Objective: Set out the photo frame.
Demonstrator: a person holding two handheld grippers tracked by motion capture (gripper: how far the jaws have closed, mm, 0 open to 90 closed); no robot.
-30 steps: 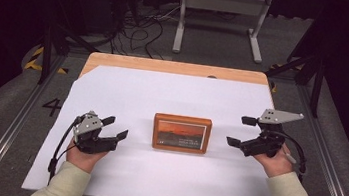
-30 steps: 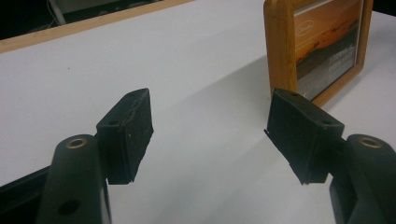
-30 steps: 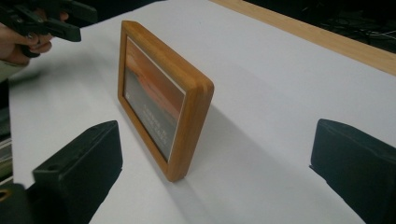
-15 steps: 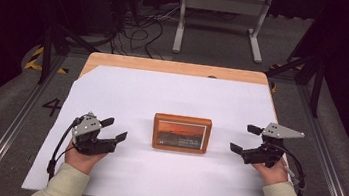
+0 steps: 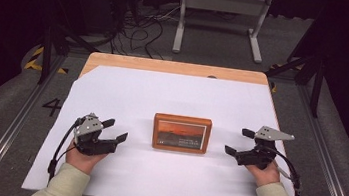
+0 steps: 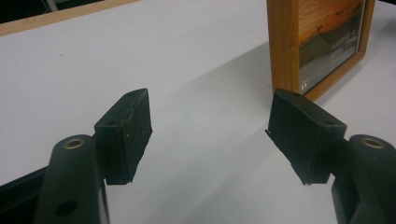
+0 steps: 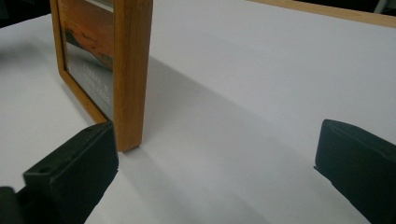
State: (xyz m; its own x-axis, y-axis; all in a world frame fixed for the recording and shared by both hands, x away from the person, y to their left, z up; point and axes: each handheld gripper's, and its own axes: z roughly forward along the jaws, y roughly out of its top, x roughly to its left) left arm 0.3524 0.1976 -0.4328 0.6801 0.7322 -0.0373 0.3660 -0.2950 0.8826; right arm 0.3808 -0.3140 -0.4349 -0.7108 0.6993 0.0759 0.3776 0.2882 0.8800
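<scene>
wooden picture frame [image 5: 181, 133] lay flat on white paper [image 5: 172, 98], left gripper [image 5: 113, 130] and right gripper [image 5: 239, 141] flanked it, jaws spread wide, holding nothing

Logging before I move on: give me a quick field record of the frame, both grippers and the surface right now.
object: wooden picture frame with a sunset picture, lying flat at the middle
surface: white sheet over a wooden table
left gripper: open, holds nothing, left of the frame, apart from it
right gripper: open, holds nothing, right of the frame, apart from it
contact: neither gripper touches the frame
jaws: both point toward the frame
</scene>
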